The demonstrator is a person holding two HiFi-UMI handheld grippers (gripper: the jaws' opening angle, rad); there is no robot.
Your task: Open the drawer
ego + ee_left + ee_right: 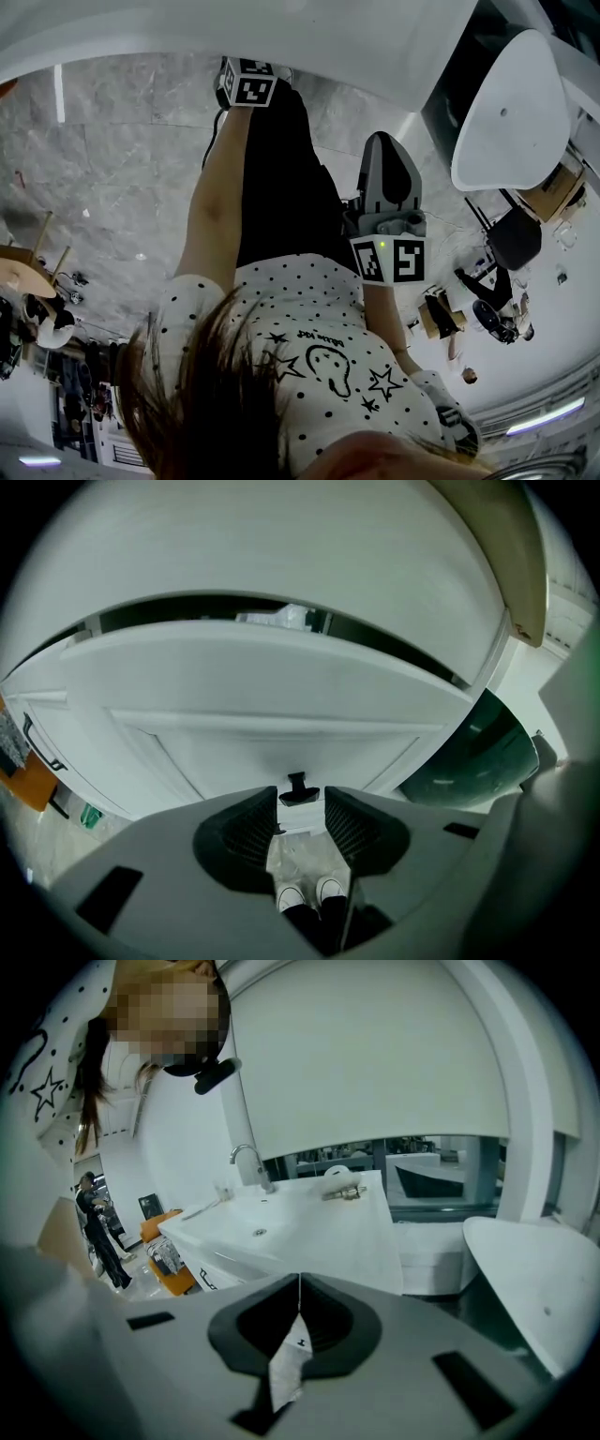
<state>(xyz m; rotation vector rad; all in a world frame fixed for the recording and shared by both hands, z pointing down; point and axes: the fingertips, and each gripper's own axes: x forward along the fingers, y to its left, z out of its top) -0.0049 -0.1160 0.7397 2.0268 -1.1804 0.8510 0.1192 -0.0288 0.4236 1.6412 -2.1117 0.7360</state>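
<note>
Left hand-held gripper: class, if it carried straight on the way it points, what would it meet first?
Most likely the small black handle on the white drawer front, seen centred just beyond the open jaws of the left hand-held gripper; the gap is unclear.

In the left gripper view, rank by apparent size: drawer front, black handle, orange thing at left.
1. The drawer front, by far the largest.
2. The orange thing, clearly smaller.
3. The handle, smallest.

Bright, even light, fisheye-warped dark corners
</note>
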